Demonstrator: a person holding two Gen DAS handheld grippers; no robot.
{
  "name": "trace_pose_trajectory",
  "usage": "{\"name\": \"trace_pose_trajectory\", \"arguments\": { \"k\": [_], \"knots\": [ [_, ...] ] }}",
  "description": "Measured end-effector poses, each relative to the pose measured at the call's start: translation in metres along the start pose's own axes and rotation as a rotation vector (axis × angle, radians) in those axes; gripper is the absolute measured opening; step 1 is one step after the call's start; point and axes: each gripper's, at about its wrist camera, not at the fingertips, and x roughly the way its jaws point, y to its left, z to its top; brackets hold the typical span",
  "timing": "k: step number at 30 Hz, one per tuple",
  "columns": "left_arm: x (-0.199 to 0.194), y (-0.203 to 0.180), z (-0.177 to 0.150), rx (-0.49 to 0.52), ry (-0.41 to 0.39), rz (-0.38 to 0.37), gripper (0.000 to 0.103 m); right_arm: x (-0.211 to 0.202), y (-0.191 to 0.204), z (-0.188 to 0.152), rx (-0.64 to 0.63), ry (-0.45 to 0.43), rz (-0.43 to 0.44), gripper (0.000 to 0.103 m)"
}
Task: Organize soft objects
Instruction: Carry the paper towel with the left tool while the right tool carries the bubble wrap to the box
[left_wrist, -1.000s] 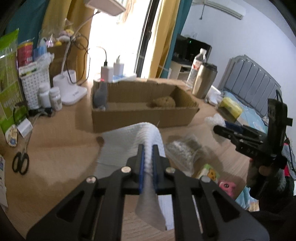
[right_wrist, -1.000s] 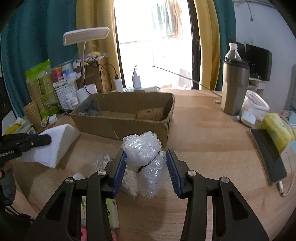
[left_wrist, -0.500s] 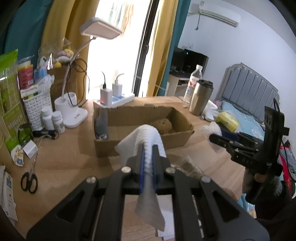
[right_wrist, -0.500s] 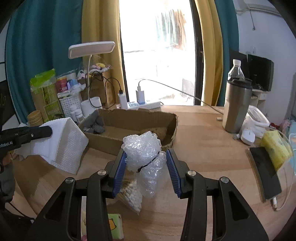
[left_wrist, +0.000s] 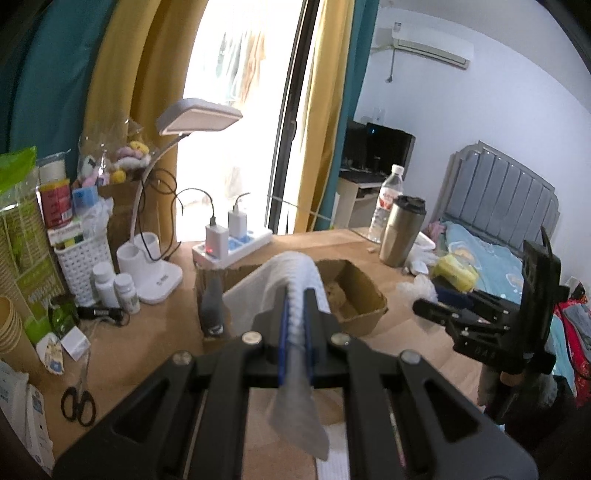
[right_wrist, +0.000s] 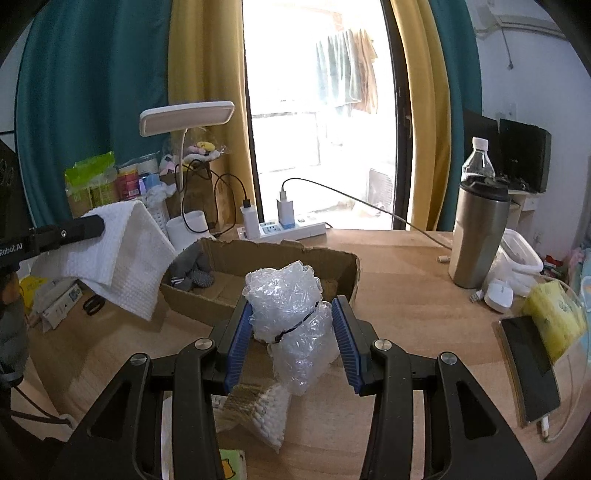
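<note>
My left gripper (left_wrist: 295, 314) is shut on a white textured cloth (left_wrist: 291, 273), held in the air in front of the open cardboard box (left_wrist: 364, 291). The cloth (right_wrist: 125, 254) hangs at the left of the right wrist view, left of the box (right_wrist: 280, 258). My right gripper (right_wrist: 291, 325) is shut on a tied wad of bubble wrap (right_wrist: 291, 306), held above the table just before the box's near wall. The box holds a grey sock (right_wrist: 192, 273) and a brown sponge (left_wrist: 336, 291).
A bag of cotton swabs (right_wrist: 258, 410) lies under the right gripper. A steel tumbler (right_wrist: 480, 236), water bottle (right_wrist: 478, 158), mouse, phone (right_wrist: 528, 365) and yellow pack stand right. A lamp (right_wrist: 184, 122), power strip (right_wrist: 288, 229), bottles, basket and scissors (left_wrist: 77, 402) crowd the left.
Both grippers have risen with their loads. The cloth has come off the table and now hangs in the air. The bubble wrap has moved up toward the box.
</note>
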Motion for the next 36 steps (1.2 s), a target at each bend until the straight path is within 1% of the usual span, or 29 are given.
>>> {"name": "trace_pose_trajectory", "arguments": {
  "k": [9,20,26,36],
  "knots": [
    [0.011,-0.001,0.017,0.025,-0.017,-0.006,0.007,0.009,-0.006,0.01,0.006,-0.017,0.003,0.046],
    [0.035,0.005,0.031,0.025,-0.015,-0.02,0.007,0.022,-0.008,0.018,0.006,-0.016,0.006,0.046],
    [0.054,0.012,0.032,0.015,-0.001,-0.028,0.007,0.036,-0.011,0.024,0.006,-0.008,0.01,0.046],
    [0.089,0.019,0.026,0.011,0.041,-0.03,0.007,0.056,-0.017,0.024,0.008,0.01,0.018,0.046]
  ]
}}
